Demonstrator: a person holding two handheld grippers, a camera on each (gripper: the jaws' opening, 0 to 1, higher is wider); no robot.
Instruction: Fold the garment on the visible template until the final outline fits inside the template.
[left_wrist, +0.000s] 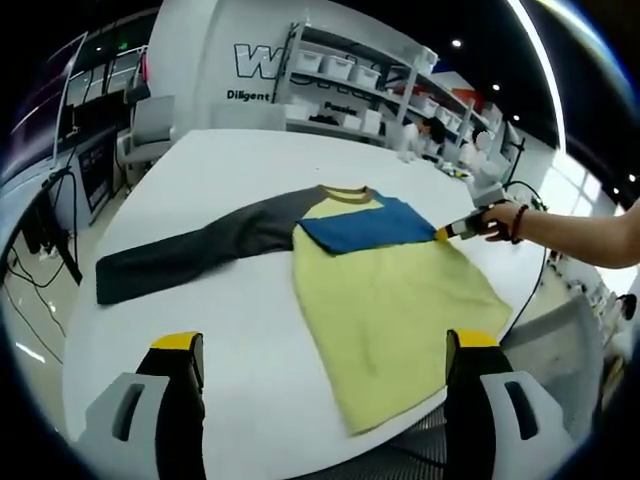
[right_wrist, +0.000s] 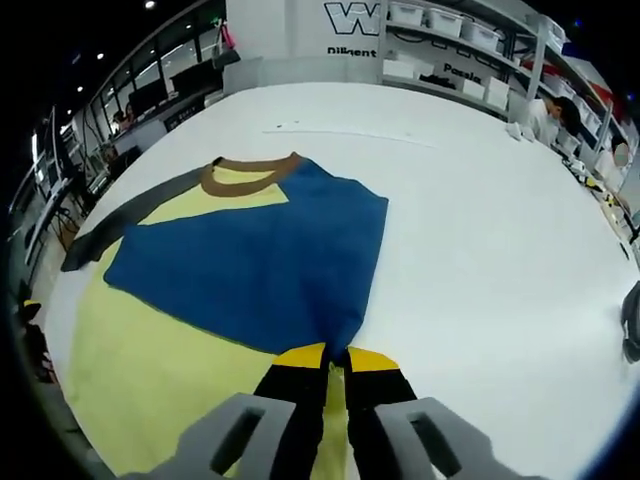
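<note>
Garment: the yellow shirt (left_wrist: 390, 300) lay flat on the white bench (left_wrist: 230, 170), ahead of the left claw (left_wrist: 325, 355) and directly in front of the right claw (right_wrist: 335, 358).
Done so far: the blue sleeve (right_wrist: 260, 265) was laid across the chest, under the brown collar (right_wrist: 248, 170); I judged this as the first fold.
Left to do: the dark grey sleeve (left_wrist: 190, 250) was stretched out, far to the left ahead of the left claw, not yet folded. The body was not yet folded up. I judged the task less than half done.
Template: I could not tell any template outline on the bench.
Left claw: its jaws stood wide apart and held nothing, just short of the hem.
Right claw: its jaws were closed narrow on the cuff of the blue sleeve, at the shirt's side edge. In the left gripper view a hand (left_wrist: 503, 220) held it there.
Writing: the wall behind the shelves (left_wrist: 350, 85) showed a large "W" and below it "Diligent"; other words were partly hidden.
</note>
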